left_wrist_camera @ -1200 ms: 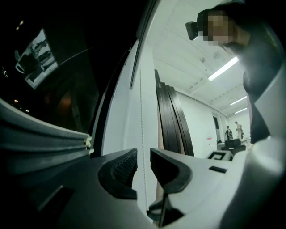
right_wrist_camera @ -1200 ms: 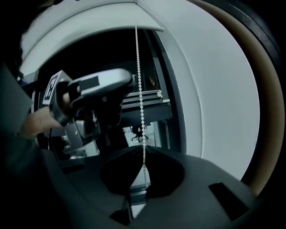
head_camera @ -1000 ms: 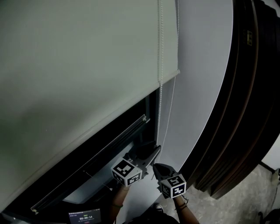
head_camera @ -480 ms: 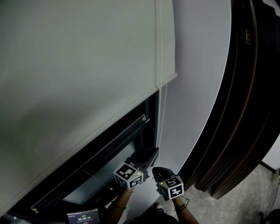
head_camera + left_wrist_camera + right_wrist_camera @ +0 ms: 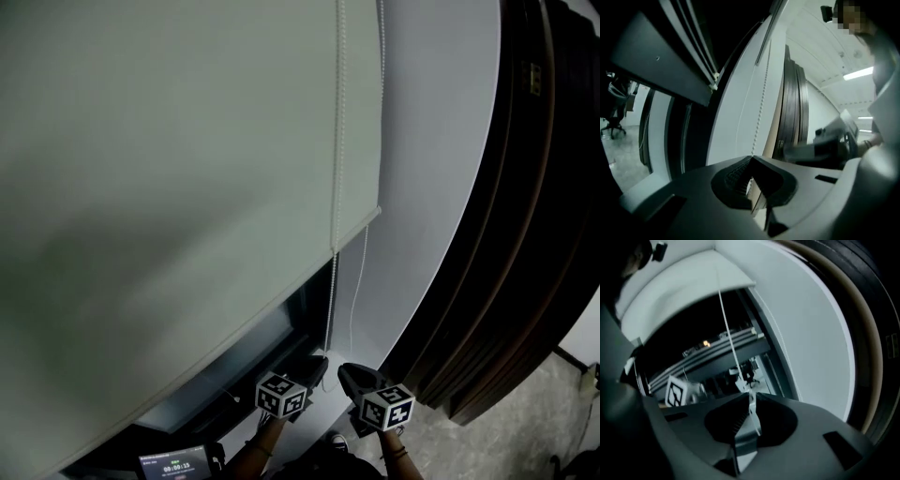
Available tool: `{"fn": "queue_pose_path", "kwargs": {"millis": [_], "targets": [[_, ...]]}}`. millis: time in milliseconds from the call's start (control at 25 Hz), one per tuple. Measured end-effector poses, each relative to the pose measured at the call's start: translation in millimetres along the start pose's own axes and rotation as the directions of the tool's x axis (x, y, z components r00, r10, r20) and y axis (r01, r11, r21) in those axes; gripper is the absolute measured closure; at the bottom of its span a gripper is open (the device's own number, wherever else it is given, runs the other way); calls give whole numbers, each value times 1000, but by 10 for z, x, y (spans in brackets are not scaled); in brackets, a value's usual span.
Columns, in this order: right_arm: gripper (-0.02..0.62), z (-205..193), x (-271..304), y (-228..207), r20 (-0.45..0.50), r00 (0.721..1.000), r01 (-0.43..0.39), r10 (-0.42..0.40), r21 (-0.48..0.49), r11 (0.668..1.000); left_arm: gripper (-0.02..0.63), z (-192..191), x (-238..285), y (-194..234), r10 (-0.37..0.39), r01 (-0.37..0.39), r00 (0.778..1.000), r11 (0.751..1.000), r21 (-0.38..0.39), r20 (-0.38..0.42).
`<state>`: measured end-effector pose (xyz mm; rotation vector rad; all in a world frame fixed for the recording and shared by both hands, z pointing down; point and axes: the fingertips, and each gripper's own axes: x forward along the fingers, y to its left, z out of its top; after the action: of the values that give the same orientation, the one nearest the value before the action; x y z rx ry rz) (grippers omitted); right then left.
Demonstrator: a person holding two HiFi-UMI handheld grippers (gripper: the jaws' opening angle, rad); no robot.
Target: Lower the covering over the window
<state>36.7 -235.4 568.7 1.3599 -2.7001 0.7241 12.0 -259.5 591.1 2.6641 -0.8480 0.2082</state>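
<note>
Blind (image 5: 169, 187) has dropped further, covering most of the window (image 5: 291, 323). Left gripper (image 5: 751, 165), just clamped shut on the bead chain (image 5: 334, 281), pulled down; right gripper (image 5: 749, 399) pinches the other strand. Another pull should finish.

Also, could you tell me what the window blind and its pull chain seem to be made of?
The window blind looks like a matte, pale grey-green fabric: it is flat, has no sheen and hangs smooth. The pull chain looks like white plastic beads, going by its small, even, round links; painted metal cannot be ruled out.
</note>
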Motion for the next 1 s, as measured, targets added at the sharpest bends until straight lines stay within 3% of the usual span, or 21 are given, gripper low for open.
{"fn": "queue_pose_path", "kwargs": {"millis": [80, 200, 320, 480, 560, 600, 760, 880, 1000], "targets": [[532, 438, -70, 132, 97, 994, -52, 52, 0, 999, 604, -204, -5, 7, -1, 0, 999, 1000, -25, -39], [492, 1053, -134, 477, 185, 974, -112, 134, -121, 986, 604, -292, -12, -38, -18, 16, 999, 999, -36, -48], [488, 1552, -125, 722, 236, 958, -97, 160, -258, 961, 604, -291, 41, -94, -32, 31, 997, 999, -23, -67], [489, 1828, 17, 801, 260, 951, -76, 169, -332, 940, 603, -275, 43, -152, -39, 37, 997, 999, -28, -61], [494, 1868, 51, 794, 262, 952, -65, 157, -330, 942, 604, -282, 40, -171, -38, 36, 998, 999, -33, -59], [570, 1874, 57, 786, 269, 952, -58, 149, -320, 946, 604, -285, 38, -170, -37, 35, 998, 999, -39, -58], [578, 1879, 19, 749, 313, 939, -66, 144, -248, 966, 603, -280, 16, -118, -40, 35, 996, 997, -62, -74], [580, 1894, -63, 676, 349, 927, -72, 139, -198, 978, 603, -231, -31, -121, -33, 35, 991, 999, 13, -130], [580, 1900, -128, 627, 372, 918, -72, 136, -181, 981, 601, -5, -94, -224, -58, 59, 996, 998, 14, -66]]}}
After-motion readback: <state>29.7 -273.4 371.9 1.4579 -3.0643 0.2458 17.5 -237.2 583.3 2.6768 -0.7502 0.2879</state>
